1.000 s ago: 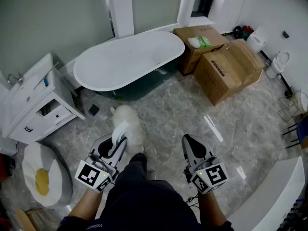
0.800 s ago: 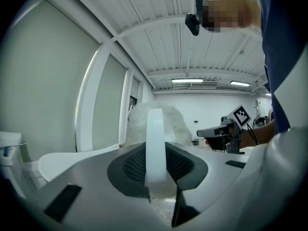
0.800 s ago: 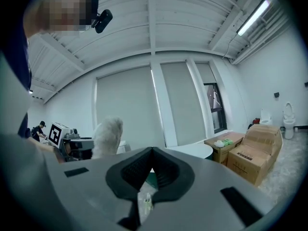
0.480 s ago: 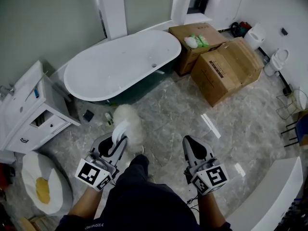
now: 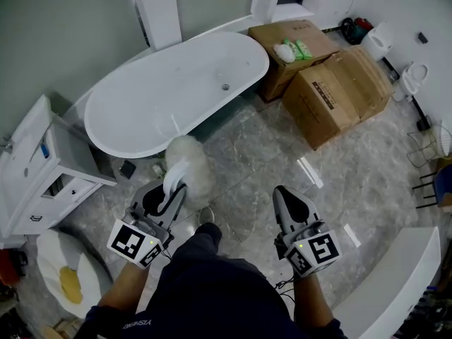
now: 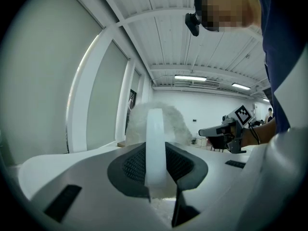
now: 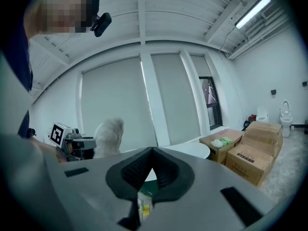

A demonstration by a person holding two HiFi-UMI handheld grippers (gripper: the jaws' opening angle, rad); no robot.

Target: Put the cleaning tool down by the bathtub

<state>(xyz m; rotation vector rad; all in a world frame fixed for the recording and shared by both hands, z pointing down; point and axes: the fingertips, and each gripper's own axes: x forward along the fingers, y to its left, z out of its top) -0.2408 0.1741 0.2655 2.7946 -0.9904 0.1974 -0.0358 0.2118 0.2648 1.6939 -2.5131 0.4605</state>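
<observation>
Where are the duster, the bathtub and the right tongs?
duster (image 5: 191, 162): head view, on its fluffy white head.
bathtub (image 5: 176, 90): head view, on the bare white basin.
right tongs (image 5: 281, 191): head view, at the tips, which meet.

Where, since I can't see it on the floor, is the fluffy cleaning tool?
Head view, lower left: the cleaning tool is clamped in the left claw, just short of the bathtub.
</observation>
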